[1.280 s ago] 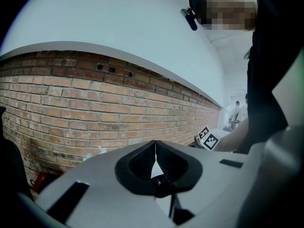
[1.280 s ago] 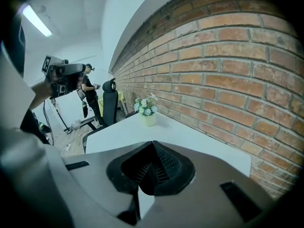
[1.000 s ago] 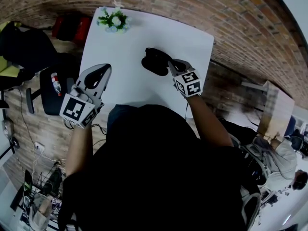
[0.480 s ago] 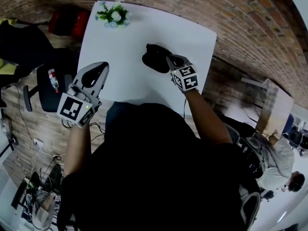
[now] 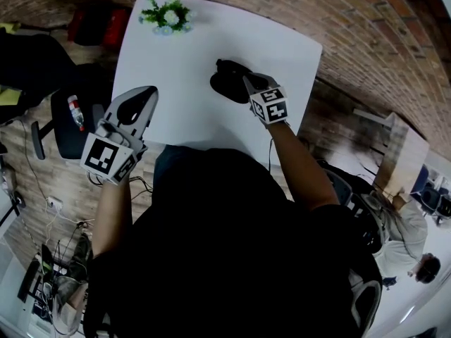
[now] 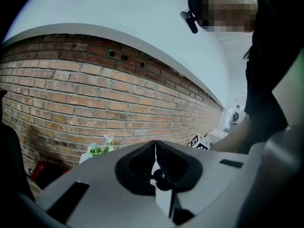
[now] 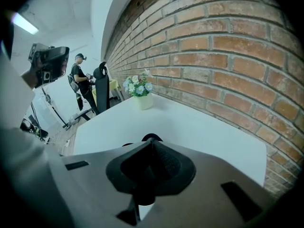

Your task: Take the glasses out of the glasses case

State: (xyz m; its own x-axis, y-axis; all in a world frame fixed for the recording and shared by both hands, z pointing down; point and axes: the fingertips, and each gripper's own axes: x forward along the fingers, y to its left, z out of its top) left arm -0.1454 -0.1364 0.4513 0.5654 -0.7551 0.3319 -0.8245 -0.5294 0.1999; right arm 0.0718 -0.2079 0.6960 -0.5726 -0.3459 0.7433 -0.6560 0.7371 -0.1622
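Glasses case on counter, right of centre; plant at far-left corner; right tool just before case.

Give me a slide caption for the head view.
Right tool at black glasses case on white table; left tool hovers aside.

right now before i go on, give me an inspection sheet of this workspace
surface: white table, mostly bare
job's things: black glasses case on the table's right half; glasses not seen
clutter: flower pot at the far left corner
grippers: left gripper by the table's left edge, jaws together, empty; right gripper jaws together, tips at the case's near edge, contact unclear
cables: loose cables on the floor at left
surroundings: brick wall, black chair at left, seated person at right
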